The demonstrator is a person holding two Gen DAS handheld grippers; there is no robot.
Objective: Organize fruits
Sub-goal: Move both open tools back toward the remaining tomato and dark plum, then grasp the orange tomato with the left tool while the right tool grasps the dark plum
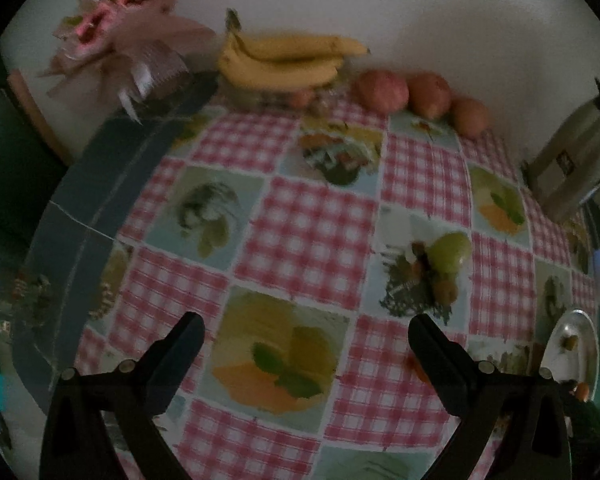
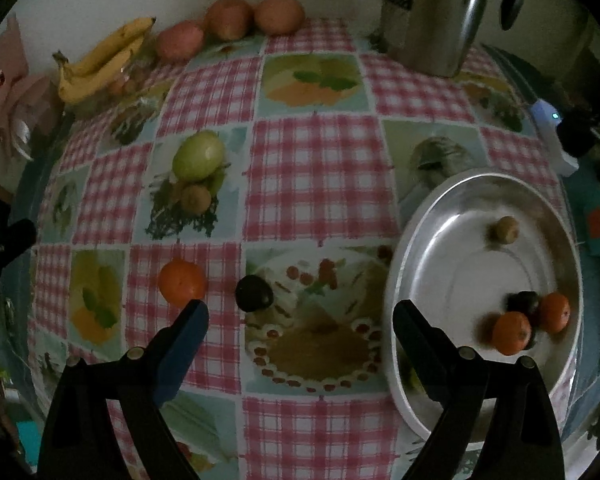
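Altogether: plate (image 2: 420, 240) holds four fruits; table: orange (image 2: 181, 282), plum (image 2: 254, 293).

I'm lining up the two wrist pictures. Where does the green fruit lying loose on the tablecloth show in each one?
Left wrist view: green fruit right of centre, on a printed fruit panel.
Right wrist view: green fruit left of centre, upper half.
Shared landmark: the bananas at the table's far edge, by the wall.

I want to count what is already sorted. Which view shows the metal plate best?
The right wrist view: the metal plate is nearly whole there, holding two oranges, a dark fruit and a small brownish one. The left wrist view catches only a sliver of it at the right edge, its contents unclear.
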